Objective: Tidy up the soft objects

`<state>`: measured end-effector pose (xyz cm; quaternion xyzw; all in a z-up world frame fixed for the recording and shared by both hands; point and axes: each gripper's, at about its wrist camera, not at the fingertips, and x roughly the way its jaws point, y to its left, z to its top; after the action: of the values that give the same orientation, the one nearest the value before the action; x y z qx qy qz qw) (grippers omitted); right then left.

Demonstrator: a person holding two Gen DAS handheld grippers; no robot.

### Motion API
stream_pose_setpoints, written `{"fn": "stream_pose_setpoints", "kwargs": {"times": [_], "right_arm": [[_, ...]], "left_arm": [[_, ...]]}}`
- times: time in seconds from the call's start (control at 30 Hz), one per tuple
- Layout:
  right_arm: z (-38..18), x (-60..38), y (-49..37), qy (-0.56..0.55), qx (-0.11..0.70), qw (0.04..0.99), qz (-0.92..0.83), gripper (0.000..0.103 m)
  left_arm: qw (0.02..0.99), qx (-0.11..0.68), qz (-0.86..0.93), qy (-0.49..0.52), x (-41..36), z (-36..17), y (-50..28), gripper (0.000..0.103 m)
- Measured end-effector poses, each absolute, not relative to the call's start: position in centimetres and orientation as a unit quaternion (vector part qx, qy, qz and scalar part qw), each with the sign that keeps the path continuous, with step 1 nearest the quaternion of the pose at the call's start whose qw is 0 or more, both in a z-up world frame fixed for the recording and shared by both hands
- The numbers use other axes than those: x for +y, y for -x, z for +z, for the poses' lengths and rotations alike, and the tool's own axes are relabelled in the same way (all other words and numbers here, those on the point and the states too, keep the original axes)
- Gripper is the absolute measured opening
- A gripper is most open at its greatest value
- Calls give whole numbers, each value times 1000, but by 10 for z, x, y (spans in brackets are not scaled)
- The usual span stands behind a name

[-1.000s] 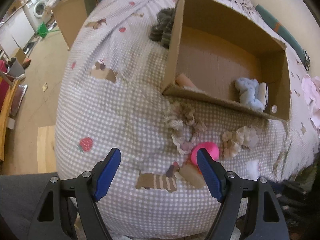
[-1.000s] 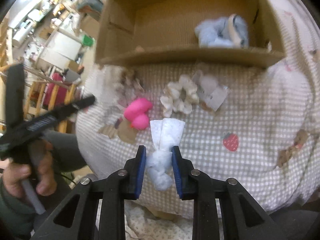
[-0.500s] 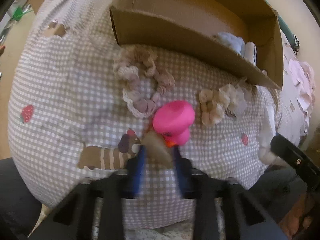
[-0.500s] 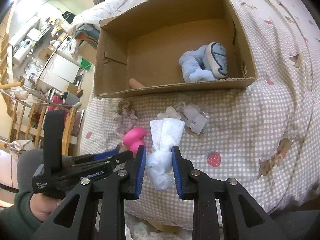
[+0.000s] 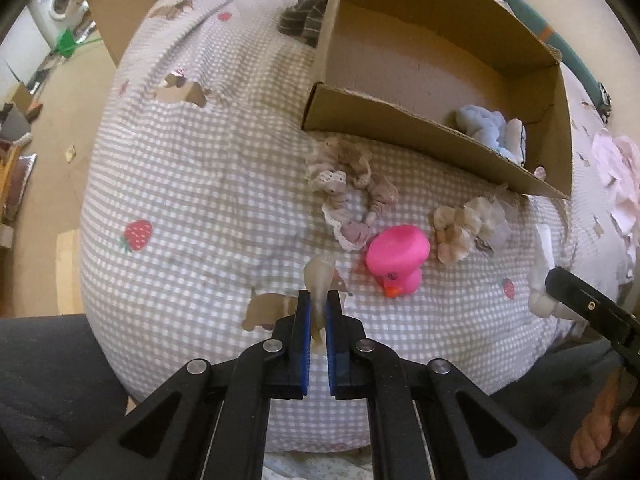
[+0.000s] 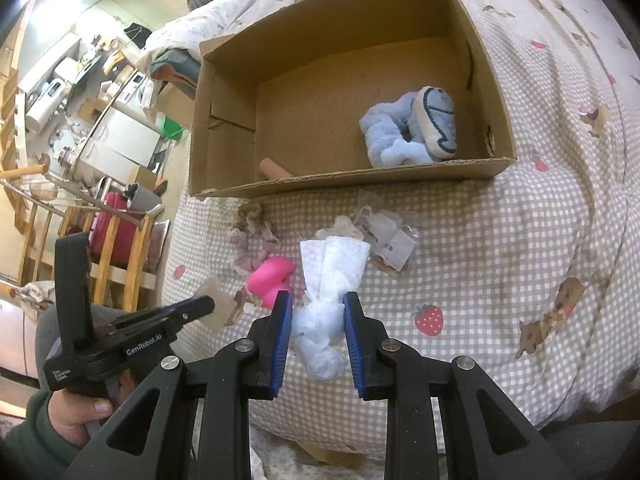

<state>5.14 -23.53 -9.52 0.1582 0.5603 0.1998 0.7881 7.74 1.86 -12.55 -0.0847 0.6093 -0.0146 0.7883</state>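
My left gripper (image 5: 319, 300) is shut on a thin beige pad (image 5: 318, 276), held just above the checked bedspread (image 5: 192, 200). It also shows in the right wrist view (image 6: 202, 306) holding the pad (image 6: 218, 308). My right gripper (image 6: 317, 300) is shut on a white cloth bundle (image 6: 330, 280). A pink rubber duck (image 5: 398, 256) lies right of the pad. A mauve scrunchie (image 5: 350, 192) and a cream scrunchie (image 5: 466, 226) lie near it. The open cardboard box (image 6: 400, 178) holds a blue plush toy (image 6: 412, 128).
A small packet with a label (image 6: 390, 240) lies in front of the box. A tan cylinder (image 6: 272, 168) lies in the box's left corner. Dark folded cloth (image 5: 304, 20) lies behind the box. The bed edge drops to the floor (image 5: 44, 128) at left.
My left gripper has closed on the beige pad and lifted it off the bedspread, pulling back. My right gripper keeps holding the white bundle and has risen above the bed.
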Motion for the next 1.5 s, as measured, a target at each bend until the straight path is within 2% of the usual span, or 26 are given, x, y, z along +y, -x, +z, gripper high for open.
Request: {"fn": "stream_pose_setpoints", "kwargs": {"times": [0.47,0.77,0.93,1.2,1.5], "right_arm": [[-77,-241,-44,-156,532,811,187,28],[-27,-249,-37,-153,481,842,192,28],[-7,-257,-47,-156,465,850,192,28],[13,-259,-79,-151,443,862,196,28],[8,-256,-113,-148,445,861,194,28]], "left_arm": [[821,564,25,91,22,-84,-76,6],[871,488,-3,59,12,-13,-90,6],[879,471,-11,66,14,11,-105,6],[890,451,-17,60,5,27,-136,6],[889,455,-22,46,-8,12,-171,6]]}}
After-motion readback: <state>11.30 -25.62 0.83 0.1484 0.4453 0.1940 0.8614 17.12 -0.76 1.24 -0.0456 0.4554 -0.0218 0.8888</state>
